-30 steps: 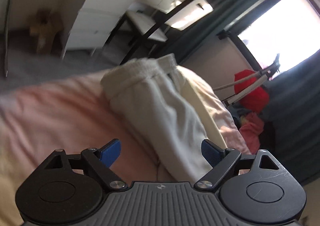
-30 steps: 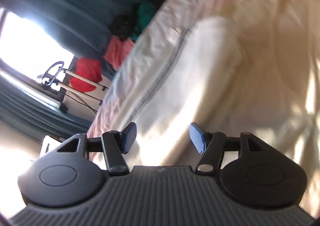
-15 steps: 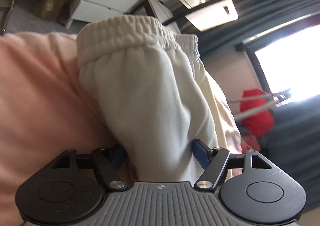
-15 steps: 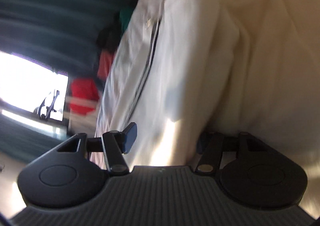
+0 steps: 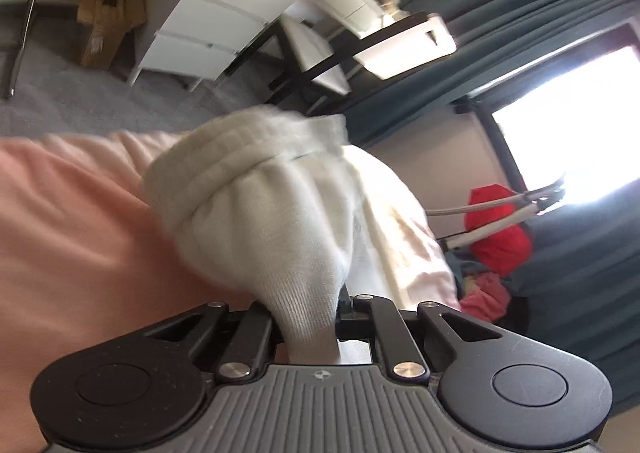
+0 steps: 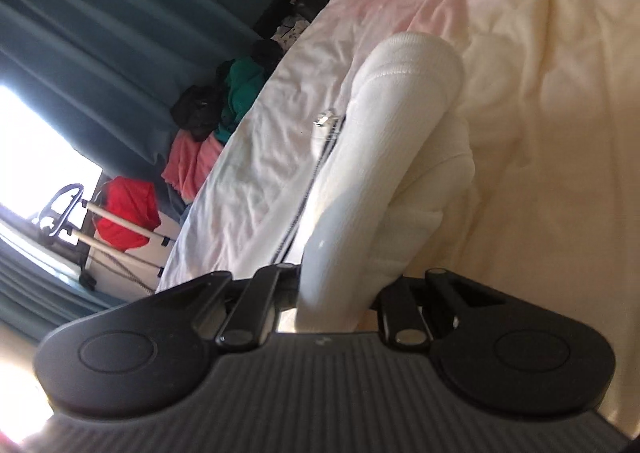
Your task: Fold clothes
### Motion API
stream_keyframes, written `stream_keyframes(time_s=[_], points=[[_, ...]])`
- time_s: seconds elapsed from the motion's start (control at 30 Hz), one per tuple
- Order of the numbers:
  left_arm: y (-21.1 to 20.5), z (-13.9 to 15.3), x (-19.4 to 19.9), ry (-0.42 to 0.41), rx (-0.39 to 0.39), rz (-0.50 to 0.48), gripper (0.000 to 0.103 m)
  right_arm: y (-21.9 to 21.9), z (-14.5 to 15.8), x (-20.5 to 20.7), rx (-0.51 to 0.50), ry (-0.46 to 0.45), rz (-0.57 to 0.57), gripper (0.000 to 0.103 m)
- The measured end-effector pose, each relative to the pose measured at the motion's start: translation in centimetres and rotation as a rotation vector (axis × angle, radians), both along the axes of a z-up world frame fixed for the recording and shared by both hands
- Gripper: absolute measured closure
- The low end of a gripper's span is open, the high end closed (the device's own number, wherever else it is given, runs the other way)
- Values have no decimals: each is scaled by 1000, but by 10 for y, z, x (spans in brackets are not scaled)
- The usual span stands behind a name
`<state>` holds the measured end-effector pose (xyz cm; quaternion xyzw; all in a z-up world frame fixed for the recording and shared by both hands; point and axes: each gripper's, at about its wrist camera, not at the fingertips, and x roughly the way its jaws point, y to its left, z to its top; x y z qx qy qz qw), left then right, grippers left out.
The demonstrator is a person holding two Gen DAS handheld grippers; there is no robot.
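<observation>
Bedroom setting: pink-and-cream bedsheet (image 5: 80,237) as work surface, white drawer unit (image 5: 224,25) and teal curtains (image 6: 120,13) behind. Left gripper (image 5: 308,313): jaws clenched on a bunched end of the white garment (image 5: 260,205), near a ribbed, elasticated band; fabric raised off the sheet. Right gripper (image 6: 336,293): jaws clamped on another ribbed end of the same garment, cloth arching upward above the sheet. Zipper (image 6: 324,121) beside it probably part of the bedding; cannot confirm.

Risks, as judged:
- Slippage from a thick, uneven bunch in either grip.
- Skewed fold from unequal lift heights.
- Sheet dragged along if caught in the grip.
- Cloth snagging on zipper.
</observation>
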<state>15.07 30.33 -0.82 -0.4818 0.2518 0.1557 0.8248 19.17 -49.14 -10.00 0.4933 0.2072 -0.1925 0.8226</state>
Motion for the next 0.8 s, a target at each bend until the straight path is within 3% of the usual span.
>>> stream_keyframes(time_s=[0.13, 0.3, 0.4, 0.57, 0.67, 0.73, 0.8], points=[[10, 26, -52, 9, 6, -34, 93, -5, 6, -46, 36, 12, 20, 88], [28, 41, -144, 64, 31, -98, 93, -11, 1, -108, 119, 36, 39, 88], [36, 32, -191, 111, 53, -110, 93, -14, -5, -135, 179, 55, 58, 88], [34, -6, -226, 157, 80, -125, 91, -21, -26, -155, 285, 83, 80, 88], [23, 1, -230, 164, 150, -152, 83, -29, -43, -158, 381, 61, 67, 88], [10, 13, -230, 197, 224, -175, 70, -31, -50, -162, 409, 56, 74, 87], [-3, 25, -231, 230, 298, -198, 45, -32, -53, -165, 428, 43, 84, 85]])
